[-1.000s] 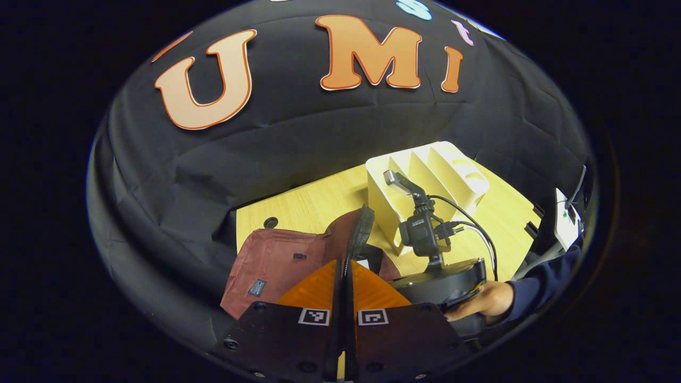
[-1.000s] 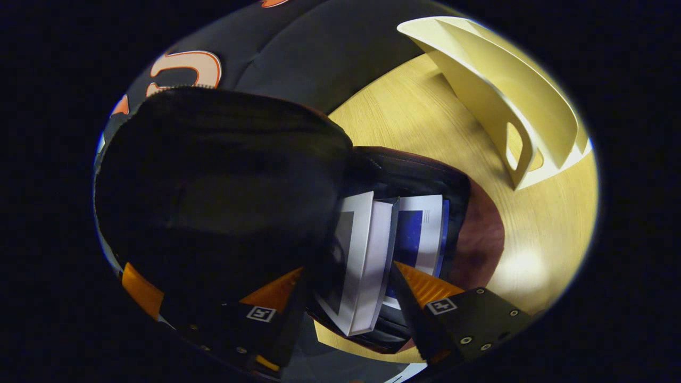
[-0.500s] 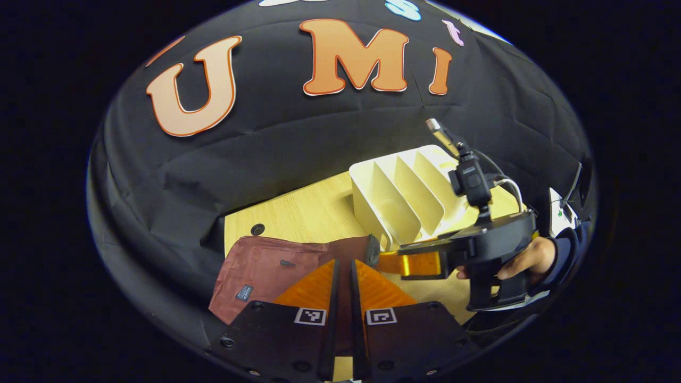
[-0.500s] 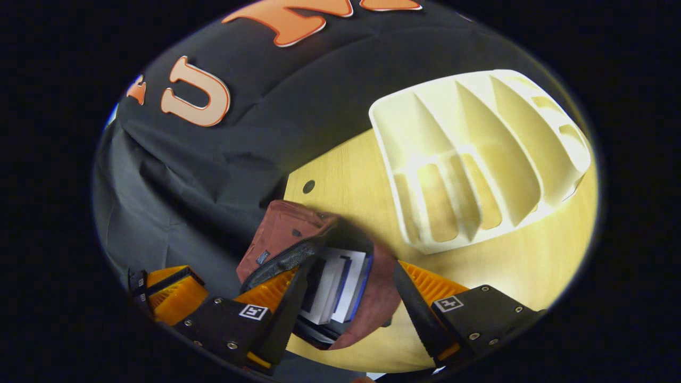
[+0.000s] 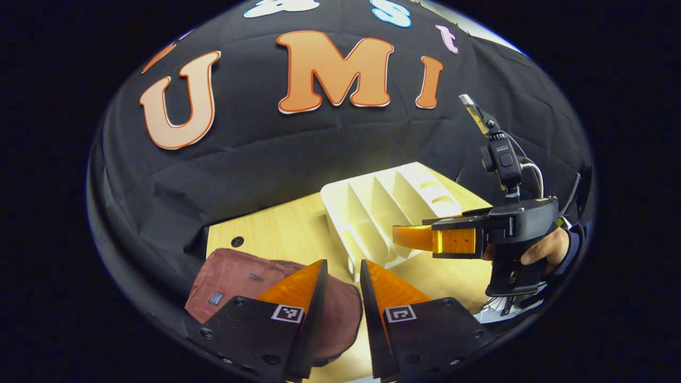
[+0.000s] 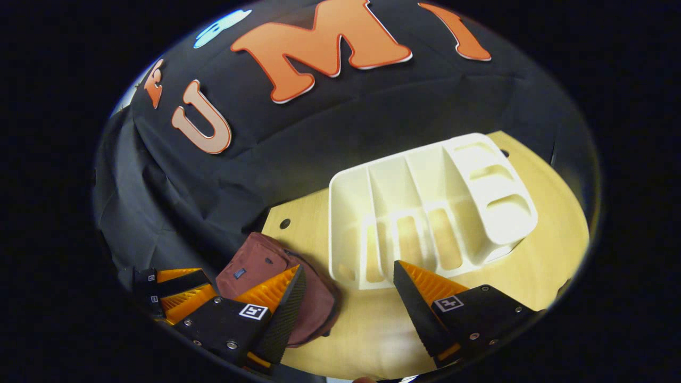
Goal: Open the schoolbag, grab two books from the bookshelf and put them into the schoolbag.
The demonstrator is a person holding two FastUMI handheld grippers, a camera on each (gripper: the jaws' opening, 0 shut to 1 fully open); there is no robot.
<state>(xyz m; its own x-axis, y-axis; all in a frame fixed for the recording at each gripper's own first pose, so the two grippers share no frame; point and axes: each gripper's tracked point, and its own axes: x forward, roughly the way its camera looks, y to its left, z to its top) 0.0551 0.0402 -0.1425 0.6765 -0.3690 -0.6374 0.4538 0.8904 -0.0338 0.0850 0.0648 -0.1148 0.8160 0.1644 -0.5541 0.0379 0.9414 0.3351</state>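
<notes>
While soft schoolbag [image 6: 266,266] slumps | ribbed bookshelf [image 6: 425,207] rigid, slotted

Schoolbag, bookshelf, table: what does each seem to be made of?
Schoolbag: maroon woven fabric, likely nylon; matte, soft creases, a sewn patch.
Bookshelf: probably moulded plastic; cream, smooth, rounded edges and slotted base.
Table: wood-look top, perhaps laminate; pale straight grain, slight sheen.

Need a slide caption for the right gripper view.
Open right gripper above table, between closed schoolbag and empty bookshelf.
</notes>
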